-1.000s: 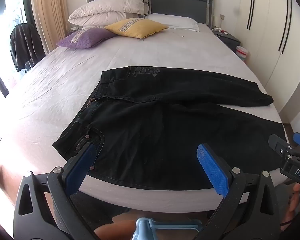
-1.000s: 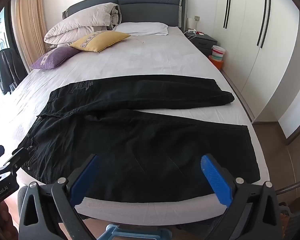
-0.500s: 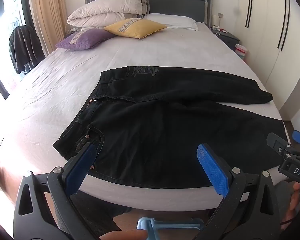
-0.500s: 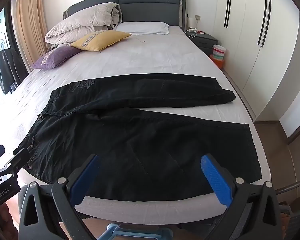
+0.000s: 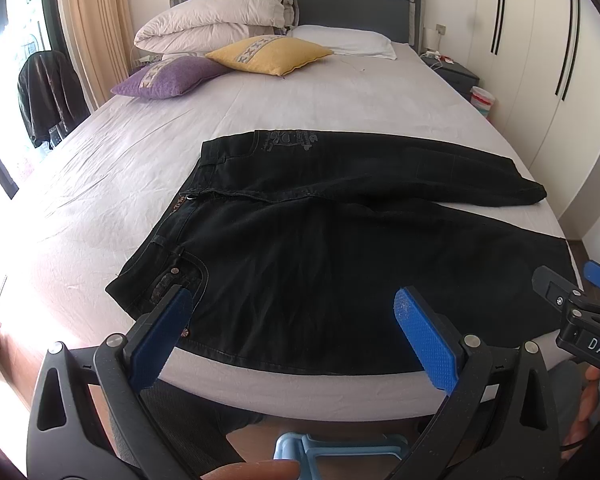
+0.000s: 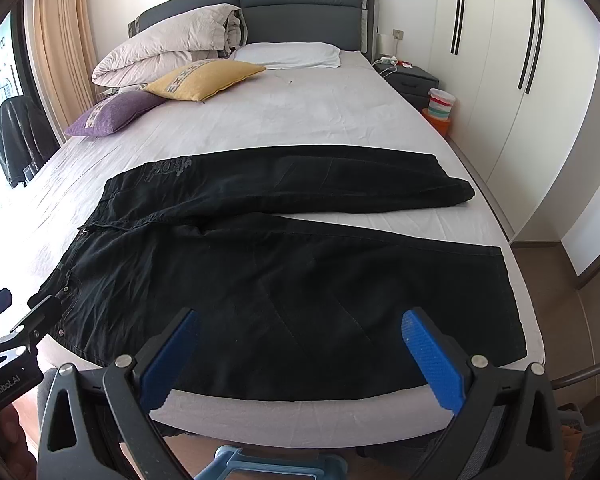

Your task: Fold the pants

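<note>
Black pants [image 5: 340, 248] lie flat across the near end of the bed, waistband to the left, both legs stretched to the right; they also show in the right wrist view [image 6: 284, 264]. The near leg reaches the bed's front edge. My left gripper [image 5: 292, 308] is open and empty, hovering over the front edge by the waist pocket. My right gripper [image 6: 300, 332] is open and empty, hovering over the near leg. The right gripper shows at the right rim of the left wrist view [image 5: 580, 312]; the left gripper shows at the left rim of the right wrist view [image 6: 16, 332].
The bed [image 5: 300, 112] has a pale sheet. A purple cushion [image 5: 168, 78], a yellow cushion [image 5: 268, 54] and white pillows [image 5: 220, 28] lie at the headboard. A nightstand [image 6: 412, 80] and bin [image 6: 440, 108] stand right of the bed; wardrobe doors line the right wall.
Both grippers have drifted slightly forward toward the bed. The pants have not moved and both grippers stay open.
</note>
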`<action>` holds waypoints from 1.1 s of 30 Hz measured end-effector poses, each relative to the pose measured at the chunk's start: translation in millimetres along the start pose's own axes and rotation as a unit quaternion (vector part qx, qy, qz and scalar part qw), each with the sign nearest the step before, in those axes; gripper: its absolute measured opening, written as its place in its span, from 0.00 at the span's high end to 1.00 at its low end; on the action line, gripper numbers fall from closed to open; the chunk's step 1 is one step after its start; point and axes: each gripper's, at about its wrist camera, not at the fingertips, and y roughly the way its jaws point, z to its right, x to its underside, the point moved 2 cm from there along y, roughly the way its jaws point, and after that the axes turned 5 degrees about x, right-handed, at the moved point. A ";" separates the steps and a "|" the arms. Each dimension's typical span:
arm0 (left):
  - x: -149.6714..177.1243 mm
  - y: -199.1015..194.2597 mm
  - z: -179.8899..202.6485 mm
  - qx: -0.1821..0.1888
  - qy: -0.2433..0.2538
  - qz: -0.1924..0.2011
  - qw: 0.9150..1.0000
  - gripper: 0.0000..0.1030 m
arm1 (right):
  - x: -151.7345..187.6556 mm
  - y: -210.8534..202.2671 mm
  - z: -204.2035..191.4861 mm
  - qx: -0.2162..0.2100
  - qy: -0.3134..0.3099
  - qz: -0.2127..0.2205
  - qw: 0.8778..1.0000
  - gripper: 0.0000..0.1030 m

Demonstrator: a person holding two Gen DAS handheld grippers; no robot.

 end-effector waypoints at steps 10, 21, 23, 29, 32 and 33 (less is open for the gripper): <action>0.8 0.1 -0.1 0.000 0.001 -0.001 1.000 0.00 | -0.3 -0.8 1.0 -0.001 0.001 -0.001 1.000 0.00; 2.1 -0.5 -1.3 -0.001 0.000 -0.001 1.000 0.00 | 1.2 0.1 -3.7 -0.002 0.001 -0.001 1.000 0.00; 2.1 -0.2 -1.7 0.000 0.001 -0.002 1.000 0.00 | 1.3 0.1 -3.8 -0.002 0.001 -0.001 1.000 0.00; 1.6 1.8 -3.3 0.000 0.001 -0.002 1.000 0.00 | 1.1 0.2 -3.6 -0.002 0.001 -0.001 1.000 0.00; 1.8 2.1 -3.7 0.000 0.001 -0.003 1.000 0.00 | 0.9 0.2 -3.5 -0.003 0.001 -0.002 1.000 0.00; 2.1 2.1 -4.5 0.000 0.001 -0.003 1.000 0.00 | 0.9 0.2 -3.3 -0.003 0.001 -0.002 1.000 0.00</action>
